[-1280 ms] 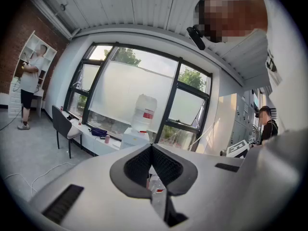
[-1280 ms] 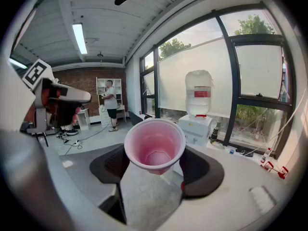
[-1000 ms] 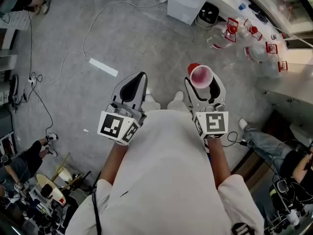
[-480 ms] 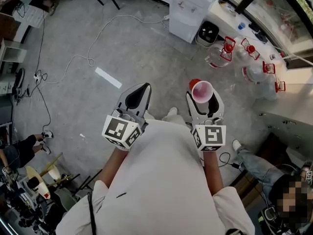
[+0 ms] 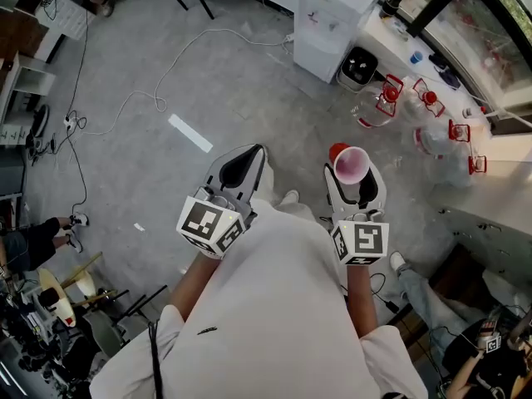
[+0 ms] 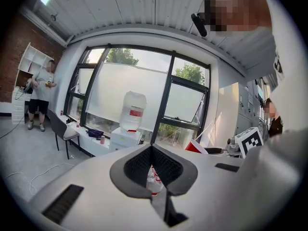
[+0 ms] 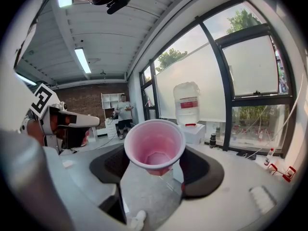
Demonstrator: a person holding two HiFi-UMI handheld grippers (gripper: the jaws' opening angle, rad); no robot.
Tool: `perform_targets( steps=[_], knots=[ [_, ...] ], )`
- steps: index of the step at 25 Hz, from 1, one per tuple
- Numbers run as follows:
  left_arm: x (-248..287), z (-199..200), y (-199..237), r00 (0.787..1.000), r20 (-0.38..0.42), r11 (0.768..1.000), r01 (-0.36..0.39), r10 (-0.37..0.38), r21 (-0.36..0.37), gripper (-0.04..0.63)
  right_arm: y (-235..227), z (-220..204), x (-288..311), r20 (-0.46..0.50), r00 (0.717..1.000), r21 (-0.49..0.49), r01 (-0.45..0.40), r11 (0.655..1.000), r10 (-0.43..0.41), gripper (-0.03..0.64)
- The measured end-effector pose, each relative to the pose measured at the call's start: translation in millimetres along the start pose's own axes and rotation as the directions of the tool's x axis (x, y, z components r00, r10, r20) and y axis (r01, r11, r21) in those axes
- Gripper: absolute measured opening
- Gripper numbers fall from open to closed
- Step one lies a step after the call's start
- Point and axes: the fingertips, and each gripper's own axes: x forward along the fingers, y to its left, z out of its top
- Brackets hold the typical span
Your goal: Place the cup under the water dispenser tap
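Note:
A pink-red plastic cup [image 5: 351, 165] stands upright between the jaws of my right gripper [image 5: 350, 175], which is shut on its lower body. In the right gripper view the cup [image 7: 154, 149] fills the middle and my right gripper [image 7: 157, 170] clamps it from both sides. The white water dispenser [image 5: 326, 23] stands ahead on the floor by the window counter; its bottle [image 7: 188, 104] rises behind the cup's rim. My left gripper [image 5: 254, 151] travels level beside the right one, shut and holding nothing. The left gripper [image 6: 152, 149] also faces the dispenser [image 6: 130, 127].
Clear water jugs with red handles [image 5: 389, 98] lie on the floor to the right of the dispenser, next to a black bin [image 5: 358, 65]. A white cable [image 5: 158, 86] and a white strip [image 5: 189, 133] cross the floor at left. A person [image 6: 41, 93] stands far left.
Both grippers, the right one with the cup, have moved forward across the floor toward the dispenser, which now shows more fully at the top of the head view.

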Motion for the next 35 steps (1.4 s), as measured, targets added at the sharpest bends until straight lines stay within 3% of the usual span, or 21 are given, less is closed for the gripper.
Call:
perform_targets(
  steps=[10, 26, 35],
  knots=[
    [59, 1, 44, 1.0, -0.021, 0.999, 0.006, -0.007, -0.038, 0.006, -7, 12, 73, -0.003, 0.999, 0.004, -0.048, 0.999, 0.048, 0.334],
    [198, 74, 192, 0.999, -0.031, 0.999, 0.005, -0.007, -0.054, 0.006, -52, 90, 272, 0.013, 0.999, -0.041, -0.03, 0.999, 0.031, 0.334],
    [255, 98, 199, 0.999, -0.044, 0.999, 0.005, -0.007, -0.036, 0.006, -88, 110, 325, 0.002, 0.997, -0.064, -0.075, 0.995, 0.076, 0.333]
  ],
)
